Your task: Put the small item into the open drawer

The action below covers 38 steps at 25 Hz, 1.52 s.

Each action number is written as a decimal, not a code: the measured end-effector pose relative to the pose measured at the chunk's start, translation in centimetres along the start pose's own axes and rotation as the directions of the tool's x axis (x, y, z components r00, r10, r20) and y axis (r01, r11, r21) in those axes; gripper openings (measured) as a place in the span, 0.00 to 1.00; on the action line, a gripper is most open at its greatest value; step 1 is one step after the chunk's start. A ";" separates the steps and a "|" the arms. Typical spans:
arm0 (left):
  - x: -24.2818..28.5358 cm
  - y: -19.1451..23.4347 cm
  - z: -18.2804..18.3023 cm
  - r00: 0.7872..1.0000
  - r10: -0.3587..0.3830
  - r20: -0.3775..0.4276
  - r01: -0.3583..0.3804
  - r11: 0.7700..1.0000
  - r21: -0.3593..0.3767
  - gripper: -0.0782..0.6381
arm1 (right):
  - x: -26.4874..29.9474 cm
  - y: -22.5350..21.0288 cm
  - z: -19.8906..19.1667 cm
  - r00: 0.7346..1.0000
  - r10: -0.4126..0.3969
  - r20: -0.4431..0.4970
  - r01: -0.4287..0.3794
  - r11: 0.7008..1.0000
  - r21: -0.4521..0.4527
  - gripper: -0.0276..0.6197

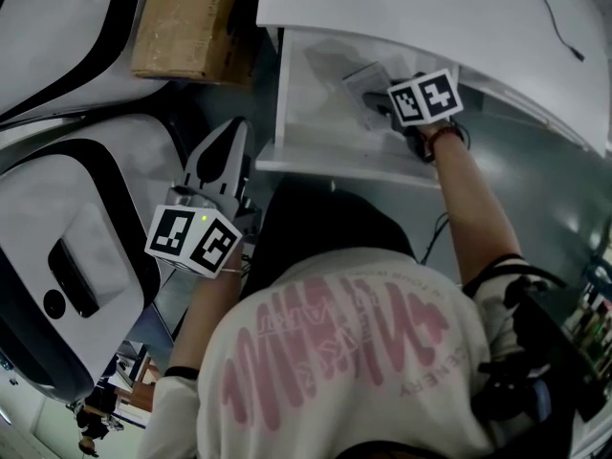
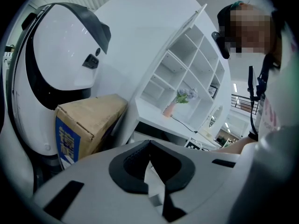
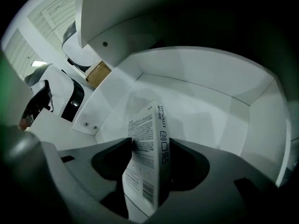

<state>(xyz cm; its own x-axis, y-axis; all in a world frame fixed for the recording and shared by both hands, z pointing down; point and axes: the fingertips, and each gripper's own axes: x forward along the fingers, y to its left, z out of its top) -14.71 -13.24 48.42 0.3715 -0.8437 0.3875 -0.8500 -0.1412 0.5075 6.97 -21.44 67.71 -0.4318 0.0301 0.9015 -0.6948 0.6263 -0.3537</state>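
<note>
**Entry 1. Right hand-held gripper** (image 3: pixel 151 143). It points steeply down into the drawer, with its jaws parted to either side of the small box (image 3: pixel 145 167). The pads lie just beside the box's two broad faces. No firm squeeze is evident, so the grip is judged released or all but released.

**Entry 2. Small box.** White and printed, tall and thin. It stands on its lower end with a slight tilt, between the jaws and well within the drawer walls.

**Entry 3. Drawer** (image 3: pixel 210 83). White, and pulled out from under the tabletop (image 1: pixel 411 17). Its side and back walls rise round the box.

**Entry 4. Left hand-held gripper** (image 2: pixel 155 190). It is held apart at the drawer's left, with its jaws drawn together on nothing. It faces a brown carton (image 2: pixel 88 120).

**Handling note.**
- The step in hand is judged to be letting go and coming away.
- A thin box on end topples easily, so keep the jaws wide enough that neither pad drags a face.
- Draw the right hand-held gripper back along its own line, with no sideways sweep.
- On the way out, mind the drawer's front lip (image 1: pixel 344 170) and the underside of the tabletop.
- If the box tips flat inside the drawer, the task is served all the same, so there is no need to regrasp it.
- The left hand-held gripper has no part in this step and is best kept where it is.
</note>
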 end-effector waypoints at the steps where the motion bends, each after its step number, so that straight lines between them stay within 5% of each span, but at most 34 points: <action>1: 0.1 0.0 0.0 1.000 -0.001 -0.001 0.001 1.000 0.000 0.15 | 0.0 0.0 0.0 1.000 0.000 0.002 0.000 1.000 0.005 0.43; 13: -0.4 0.3 -0.7 1.000 0.002 0.001 -0.002 1.000 -0.009 0.15 | 0.9 0.7 -0.6 0.999 0.038 0.003 -0.038 0.997 0.064 0.46; 38: -0.5 0.5 -0.5 1.000 0.002 -0.020 -0.003 0.998 -0.057 0.15 | 1.4 1.1 -1.0 0.997 -0.051 -0.051 0.050 0.999 -0.017 0.48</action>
<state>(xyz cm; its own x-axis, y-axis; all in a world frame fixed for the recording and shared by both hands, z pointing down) -15.13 -12.63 48.80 0.3769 -0.8337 0.4037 -0.8287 -0.1088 0.5491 6.18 -19.88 68.80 -0.3661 0.0380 0.9298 -0.7057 0.6399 -0.3040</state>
